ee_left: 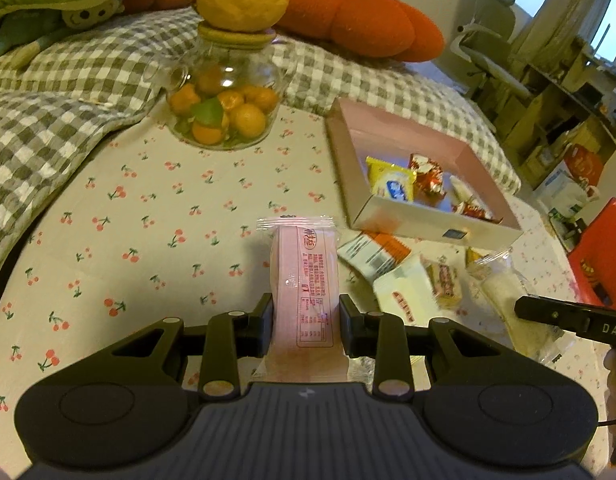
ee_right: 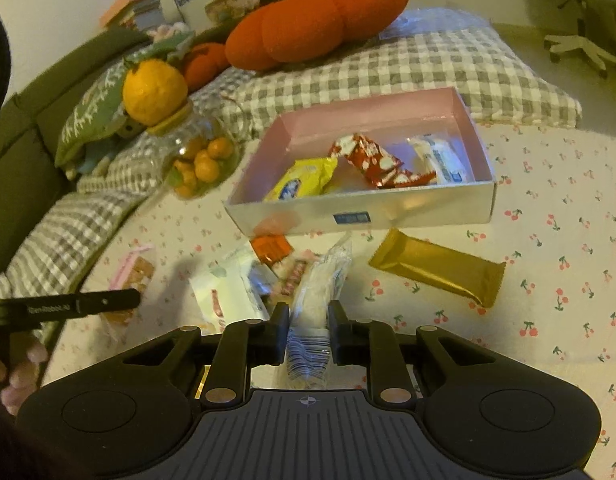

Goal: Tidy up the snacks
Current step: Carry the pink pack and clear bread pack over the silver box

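Pink packet (ee_left: 304, 280) fills the left claw (ee_left: 306, 322); right claw (ee_right: 308, 332) clamps a clear, blurred wrapper (ee_right: 320, 292).

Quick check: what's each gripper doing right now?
Left gripper: shut on the pink snack packet.
Right gripper: shut on the clear-wrapped snack.

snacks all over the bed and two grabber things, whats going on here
A person is sorting wrapped snacks into a pink box on a cherry-print sheet, with a gripper in each hand. The left gripper is shut on a pink snack packet. The right gripper is shut on a clear-wrapped white snack. The box already holds a yellow packet, a red and white one and a white one. A gold bar and a few other packets lie loose in front of it.
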A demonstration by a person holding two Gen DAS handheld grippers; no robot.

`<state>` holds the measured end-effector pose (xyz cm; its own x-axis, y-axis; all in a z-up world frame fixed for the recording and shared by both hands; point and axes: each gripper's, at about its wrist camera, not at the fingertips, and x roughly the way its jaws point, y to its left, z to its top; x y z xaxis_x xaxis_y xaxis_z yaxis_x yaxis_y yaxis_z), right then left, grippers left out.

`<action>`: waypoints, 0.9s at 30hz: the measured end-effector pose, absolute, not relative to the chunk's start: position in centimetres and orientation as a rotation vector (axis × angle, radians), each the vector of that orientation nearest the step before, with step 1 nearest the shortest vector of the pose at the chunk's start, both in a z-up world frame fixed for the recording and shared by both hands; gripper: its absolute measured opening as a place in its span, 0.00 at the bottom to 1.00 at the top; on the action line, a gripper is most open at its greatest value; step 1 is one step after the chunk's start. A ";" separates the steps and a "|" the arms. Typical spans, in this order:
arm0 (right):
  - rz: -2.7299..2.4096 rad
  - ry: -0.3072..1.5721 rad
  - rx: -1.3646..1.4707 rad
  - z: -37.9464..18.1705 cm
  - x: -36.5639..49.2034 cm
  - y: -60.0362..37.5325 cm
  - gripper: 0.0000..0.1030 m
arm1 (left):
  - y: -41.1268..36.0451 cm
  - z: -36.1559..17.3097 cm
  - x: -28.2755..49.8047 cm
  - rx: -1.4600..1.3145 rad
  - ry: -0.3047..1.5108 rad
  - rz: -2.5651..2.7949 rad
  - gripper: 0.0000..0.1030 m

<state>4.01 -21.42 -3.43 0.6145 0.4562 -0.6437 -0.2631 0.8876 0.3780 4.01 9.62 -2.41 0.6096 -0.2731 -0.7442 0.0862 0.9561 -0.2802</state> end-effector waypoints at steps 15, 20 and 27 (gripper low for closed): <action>0.393 0.772 0.355 -1.7 6.3 -21.2 0.19 | 7.1 -0.6 6.0 -0.262 0.861 -0.221 0.29; 0.368 0.758 0.419 -1.4 7.9 -21.8 0.19 | 5.9 -0.3 7.0 -0.279 0.858 -0.227 0.29; 0.338 0.773 0.540 -2.2 10.8 -22.8 0.19 | 4.3 -0.3 8.7 -0.305 0.849 -0.230 0.29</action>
<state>10.77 -22.84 -2.21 0.6727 0.4757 -0.5667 -0.0920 0.8138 0.5738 8.73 4.32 -0.32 0.6400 -0.3190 -0.6990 0.0778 0.9320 -0.3541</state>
